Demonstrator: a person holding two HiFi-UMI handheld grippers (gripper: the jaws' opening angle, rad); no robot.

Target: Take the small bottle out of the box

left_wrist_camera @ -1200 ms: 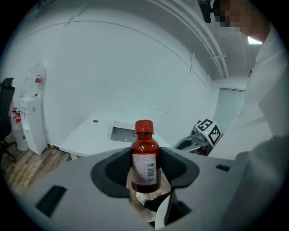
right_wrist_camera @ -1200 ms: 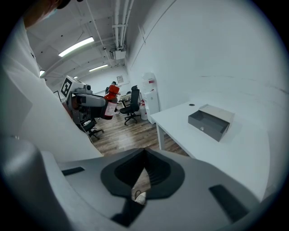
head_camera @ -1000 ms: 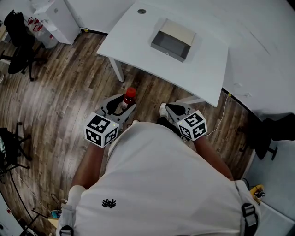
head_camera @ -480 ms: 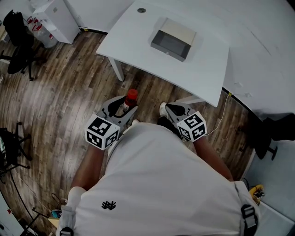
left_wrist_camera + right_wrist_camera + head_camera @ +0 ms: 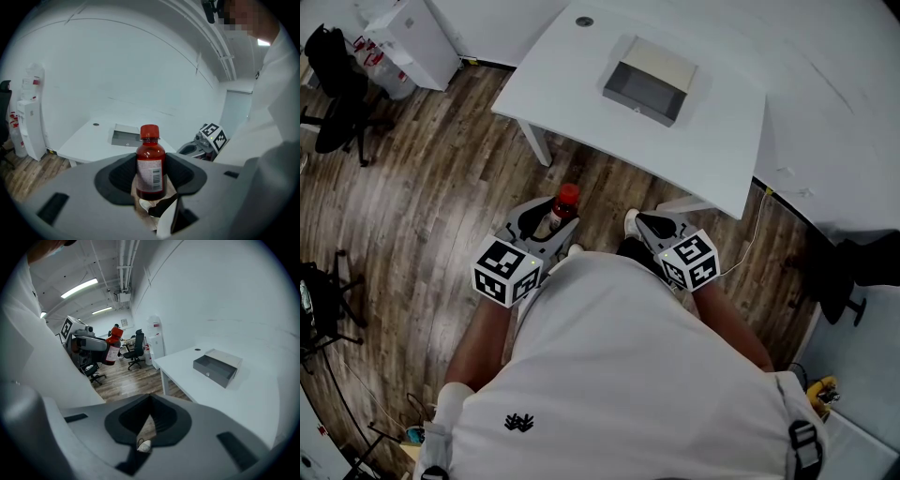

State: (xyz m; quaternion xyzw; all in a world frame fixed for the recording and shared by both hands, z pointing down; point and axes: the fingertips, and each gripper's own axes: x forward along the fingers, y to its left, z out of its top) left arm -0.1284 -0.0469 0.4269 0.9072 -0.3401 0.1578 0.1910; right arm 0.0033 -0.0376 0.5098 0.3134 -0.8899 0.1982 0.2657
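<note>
The white worktop point(image 5: 712, 131) stands ahead of me on its legs on the wooden floor point(image 5: 441, 187). A grey box point(image 5: 649, 84) lies on it, open, about midway along and well apart from the edges. Near the far left corner a small round dark grommet point(image 5: 583, 22) sits in the surface. On the floor off to my left stand a black office chair point(image 5: 342, 103) and a white cabinet point(image 5: 417, 37).

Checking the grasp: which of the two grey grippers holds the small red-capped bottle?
The left gripper: its jaws clamp the red-capped bottle; the right gripper's are shut, empty.
</note>
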